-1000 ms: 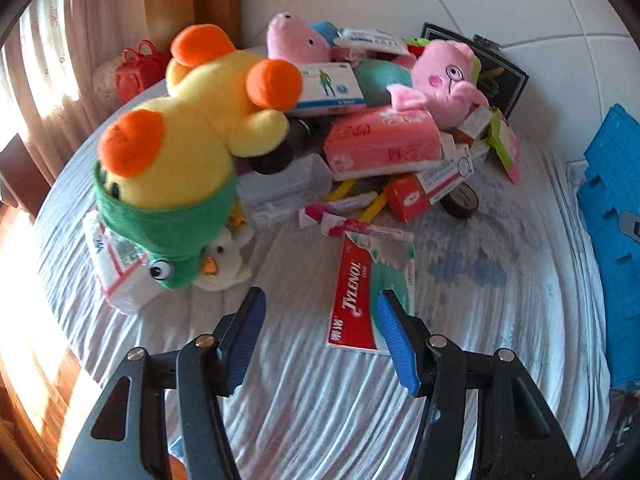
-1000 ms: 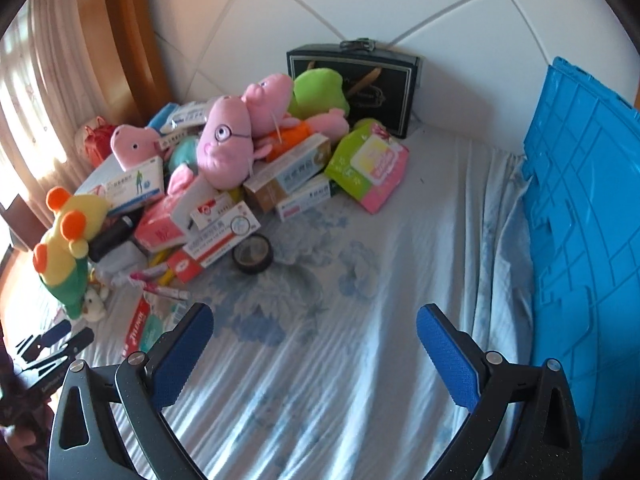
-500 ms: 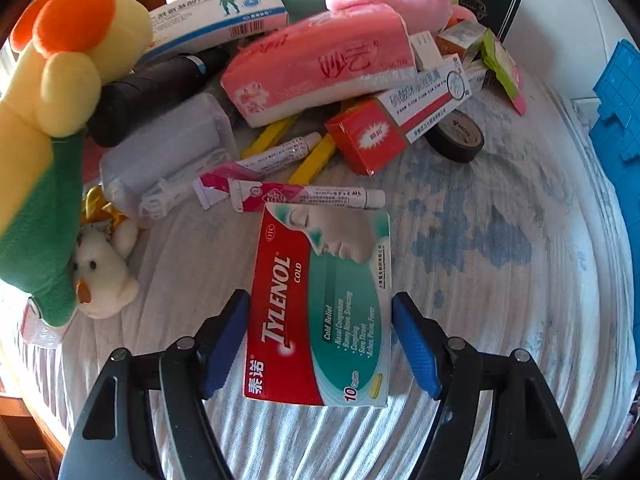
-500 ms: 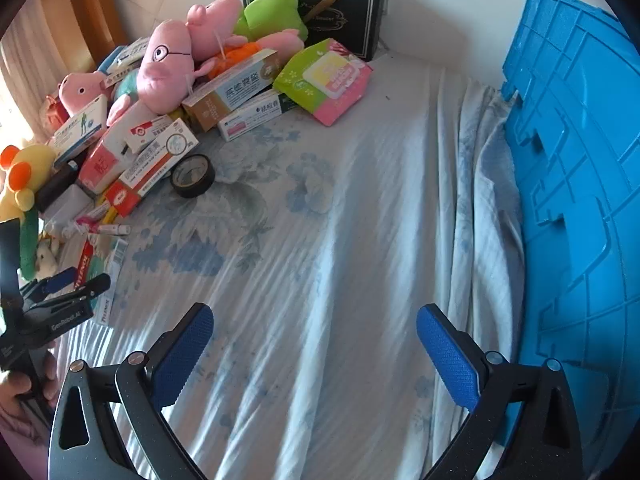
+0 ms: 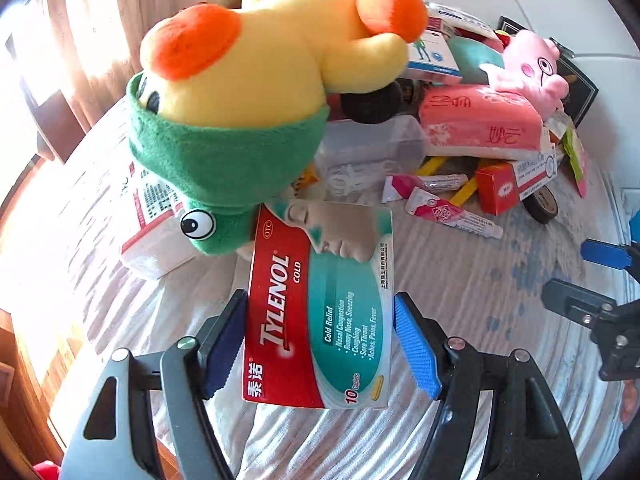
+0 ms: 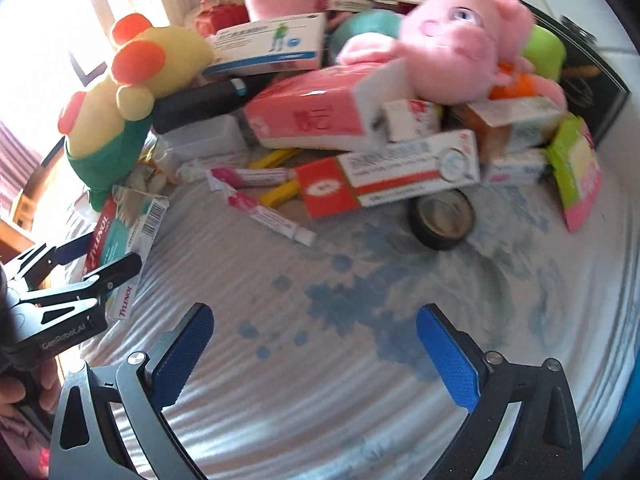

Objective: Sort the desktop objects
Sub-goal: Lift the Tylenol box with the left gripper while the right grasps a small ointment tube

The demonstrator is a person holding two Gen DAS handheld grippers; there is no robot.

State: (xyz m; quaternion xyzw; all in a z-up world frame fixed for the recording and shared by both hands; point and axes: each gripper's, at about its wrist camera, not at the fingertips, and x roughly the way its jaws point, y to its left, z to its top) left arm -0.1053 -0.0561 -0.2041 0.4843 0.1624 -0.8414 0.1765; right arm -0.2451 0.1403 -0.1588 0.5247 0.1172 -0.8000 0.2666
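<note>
The bed (image 6: 360, 380) under your hands was covered in a pale striped sheet with a blue flower print. Its near half lay bare, and that was your open room. A white padded headboard (image 5: 560, 8) closed the far side, and a sunlit curtain (image 5: 100, 20) hung past the bed's left edge. A blue crate (image 6: 630, 420) showed as a sliver at the lower right edge, just beside the right jaw.

The far half was heaped. A yellow plush (image 5: 280, 52) with orange ends and a green hat lay on the left of the heap, close over your left hand. A pink pig plush (image 6: 452, 44) sat on top of a pink tissue pack (image 5: 480, 124). Below that, a red and white carton (image 6: 384, 180) formed the heap's near edge.

Your left hand-held gripper (image 5: 320, 300) was clamped on the Tylenol box (image 5: 320, 332), one pad on each long side, and the box's far end reached the plush's hat. Your right hand-held gripper (image 6: 314, 320) stood wide apart over the bare sheet with nothing between its pads.

A roll of black tape (image 6: 442, 220) lay against the carton's front, and a pink tube (image 6: 264, 212) poked out onto the open sheet.
</note>
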